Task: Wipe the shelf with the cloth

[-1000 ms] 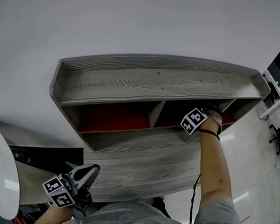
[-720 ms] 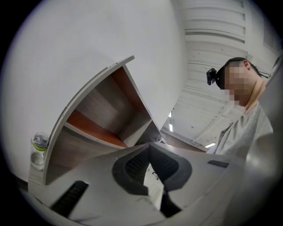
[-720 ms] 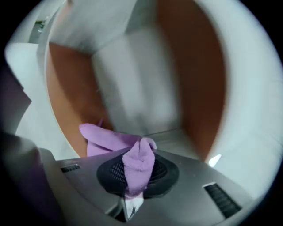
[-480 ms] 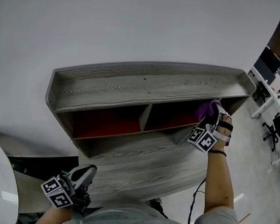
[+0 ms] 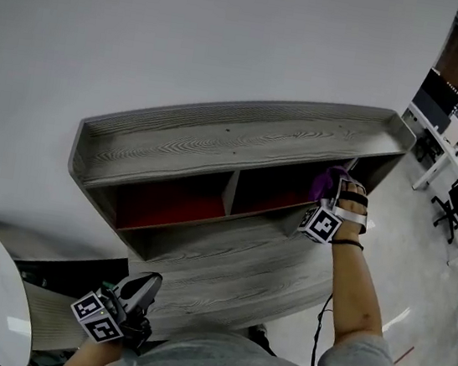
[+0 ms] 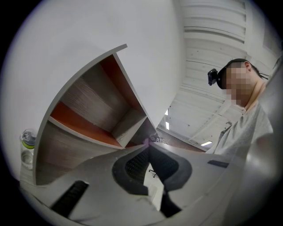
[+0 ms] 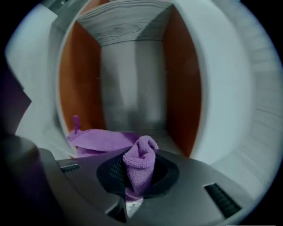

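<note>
Shelf (image 5: 244, 138) in grey wood grain hangs on a white wall (image 5: 191, 29), its long axis running left to right across the head view and rising a little to the right; it has a long top board, two red-backed compartments beneath and a wider board below them. At the mouth of the right-hand compartment (image 5: 283, 190) sits the purple cloth (image 5: 329, 182), bunched at the front of the right gripper (image 5: 333, 203). The right gripper view shows that gripper's jaws clamped on a fold of the cloth (image 7: 139, 165), the rest trailing out to the left along the compartment's lower edge, with the open compartment (image 7: 132, 88) straight ahead. So the surface to be wiped lies directly in front of the right gripper, and a stroke would likely run along the shelf's length toward the divider. The left gripper (image 5: 140, 288) hangs low and well apart from the shelf, near the person's body; its jaws meet at the tips on nothing (image 6: 148, 165), so it looks to play no part in the wiping
</note>
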The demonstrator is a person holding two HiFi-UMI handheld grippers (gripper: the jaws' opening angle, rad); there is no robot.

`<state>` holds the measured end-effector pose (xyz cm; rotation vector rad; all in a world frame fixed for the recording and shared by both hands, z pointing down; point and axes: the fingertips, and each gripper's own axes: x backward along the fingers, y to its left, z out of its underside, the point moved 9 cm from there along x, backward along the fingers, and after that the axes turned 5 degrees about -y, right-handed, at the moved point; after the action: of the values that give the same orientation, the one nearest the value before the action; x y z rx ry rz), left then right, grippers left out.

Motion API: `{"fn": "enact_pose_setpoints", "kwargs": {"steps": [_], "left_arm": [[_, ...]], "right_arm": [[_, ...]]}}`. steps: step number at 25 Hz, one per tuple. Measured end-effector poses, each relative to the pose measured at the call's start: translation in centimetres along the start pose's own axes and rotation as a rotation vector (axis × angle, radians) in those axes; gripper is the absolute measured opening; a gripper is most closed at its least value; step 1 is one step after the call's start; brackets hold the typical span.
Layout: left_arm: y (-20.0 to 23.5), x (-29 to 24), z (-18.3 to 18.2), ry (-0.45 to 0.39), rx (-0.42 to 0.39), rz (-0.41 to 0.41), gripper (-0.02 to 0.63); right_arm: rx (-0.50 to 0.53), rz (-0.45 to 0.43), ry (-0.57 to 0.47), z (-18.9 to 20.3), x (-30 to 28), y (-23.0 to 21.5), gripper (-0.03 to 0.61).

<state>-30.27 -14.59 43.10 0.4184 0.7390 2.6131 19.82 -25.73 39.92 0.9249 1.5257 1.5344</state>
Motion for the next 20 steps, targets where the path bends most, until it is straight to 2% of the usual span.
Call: {"fn": "enact_pose_setpoints", "kwargs": {"steps": [3, 5, 8, 10, 12, 14, 16, 20], "left_arm": [[-0.3, 0.2, 0.3, -0.004, 0.007, -0.008, 0.035], [-0.3, 0.5, 0.3, -0.010, 0.003, -0.020, 0.035], [-0.5, 1.2, 0.3, -0.036, -0.013, -0.066, 0.035], [-1.1, 1.4, 0.7, -0.056, -0.019, -0.103, 0.035], [-1.9, 1.3, 1.3, -0.068, -0.024, -0.133, 0.035], [-2.6, 0.7, 1.8, -0.083, -0.029, -0.162, 0.035], [-3.4, -0.2, 2.5, -0.104, -0.033, -0.192, 0.035], [-5.7, -1.7, 4.0, -0.126, -0.060, -0.246, 0.035]], "right_arm": [[-0.024, -0.227, 0.033, 0.5, -0.1, 4.7, 0.044], [-0.065, -0.342, 0.060, 0.7, -0.3, 6.7, 0.043], [-0.138, -0.419, 0.065, 0.6, -0.8, 6.7, 0.043], [-0.270, -0.447, 0.023, -0.1, -0.6, 5.2, 0.041], [-0.501, -0.417, -0.106, -1.7, 0.6, 2.6, 0.041], [-0.768, -0.392, -0.311, -4.5, 1.7, 0.3, 0.042], [-0.985, -0.410, -0.528, -7.9, 1.8, -0.9, 0.043], [-1.216, -0.436, -0.841, -13.3, 1.1, -2.1, 0.043]]}}
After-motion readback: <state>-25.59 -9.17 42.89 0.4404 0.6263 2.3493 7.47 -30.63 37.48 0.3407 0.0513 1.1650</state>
